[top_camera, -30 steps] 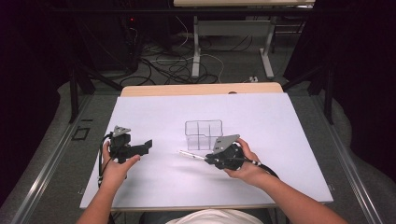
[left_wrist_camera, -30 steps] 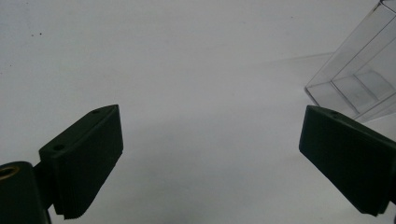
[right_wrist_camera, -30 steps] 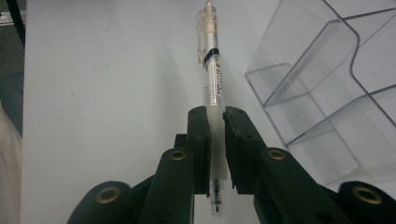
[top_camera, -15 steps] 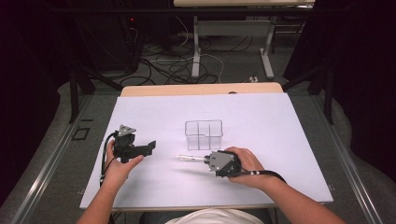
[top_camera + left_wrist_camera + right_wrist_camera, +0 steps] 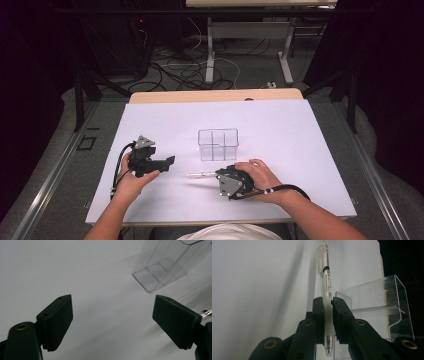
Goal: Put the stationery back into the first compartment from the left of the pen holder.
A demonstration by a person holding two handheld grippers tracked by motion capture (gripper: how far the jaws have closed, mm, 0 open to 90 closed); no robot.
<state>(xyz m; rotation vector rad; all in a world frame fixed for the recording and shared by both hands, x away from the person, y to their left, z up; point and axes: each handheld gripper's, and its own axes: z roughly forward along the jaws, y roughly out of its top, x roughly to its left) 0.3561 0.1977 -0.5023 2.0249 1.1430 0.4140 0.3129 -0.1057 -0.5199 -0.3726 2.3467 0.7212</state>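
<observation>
Pen: clear plastic one (image 5: 325, 277), clamped in my right gripper (image 5: 327, 315). From the right gripper view the fingers (image 5: 319, 315) are closed tight on the frosted grip section, metal tip poking out toward the camera, clicker end sticking away from me.
Pen from above: it (image 5: 201, 174) lies about level, just over the white bench (image 5: 300, 140), pointing toward my left side.
Right gripper: sitting low at the near middle of the bench (image 5: 230, 184), hand wrapped over it, cable trailing off along the forearm.
Left gripper: held up off the bench on the left (image 5: 167, 162), well apart from the pen. Fingers (image 5: 56, 320) are spread wide with nothing but bare bench between them, pretty obvious in the left gripper view.
Organizer: little clear box with dividers (image 5: 218, 144), standing upright mid-bench, just beyond the pen. It's also up in the corner for the left gripper (image 5: 165, 267) and right beside the pen for the right one (image 5: 384, 305).
</observation>
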